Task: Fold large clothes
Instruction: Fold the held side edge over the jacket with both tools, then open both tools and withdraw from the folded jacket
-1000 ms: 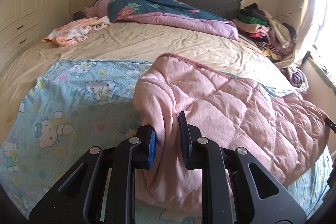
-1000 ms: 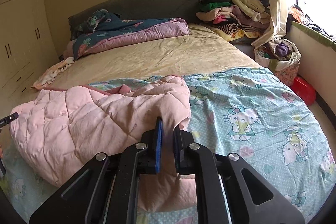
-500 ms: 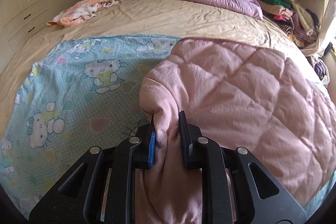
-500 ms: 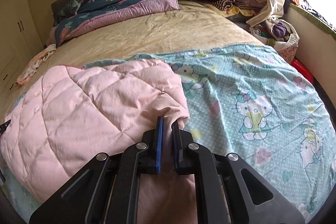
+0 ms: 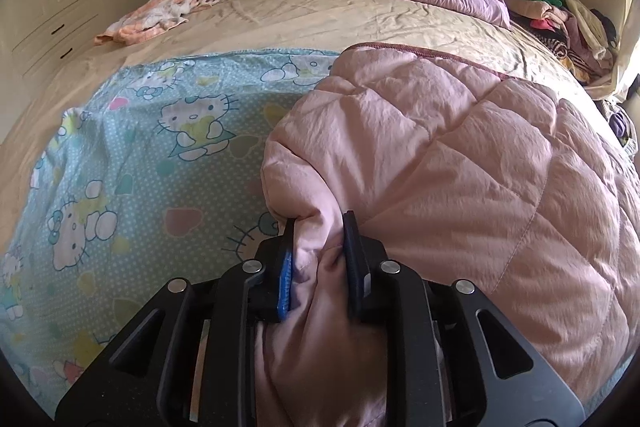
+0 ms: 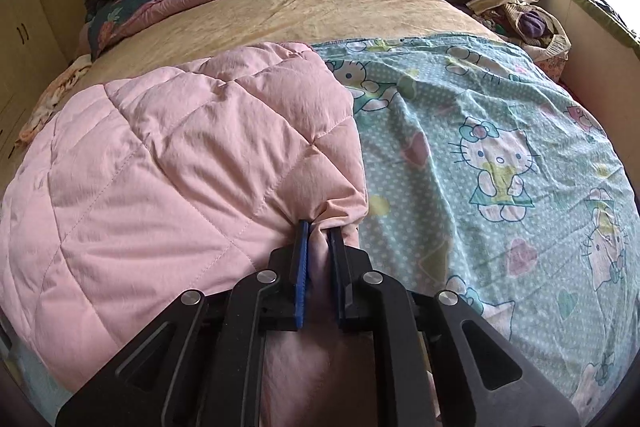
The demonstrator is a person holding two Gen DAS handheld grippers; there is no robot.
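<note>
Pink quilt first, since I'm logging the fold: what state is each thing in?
Pink quilt: folded over, lying on cartoon sheet.
Cartoon sheet: spread flat on the bed.
Left hand-held gripper: jaws opening, quilt corner between them.
Right hand-held gripper: jaws opening, quilt corner between them.

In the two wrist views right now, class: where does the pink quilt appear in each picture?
Left wrist view: pink quilt fills centre and right, a bunched edge between the left tool fingers.
Right wrist view: pink quilt fills left and centre.
Shared landmark: the cartoon-cat sheet under it.
</note>
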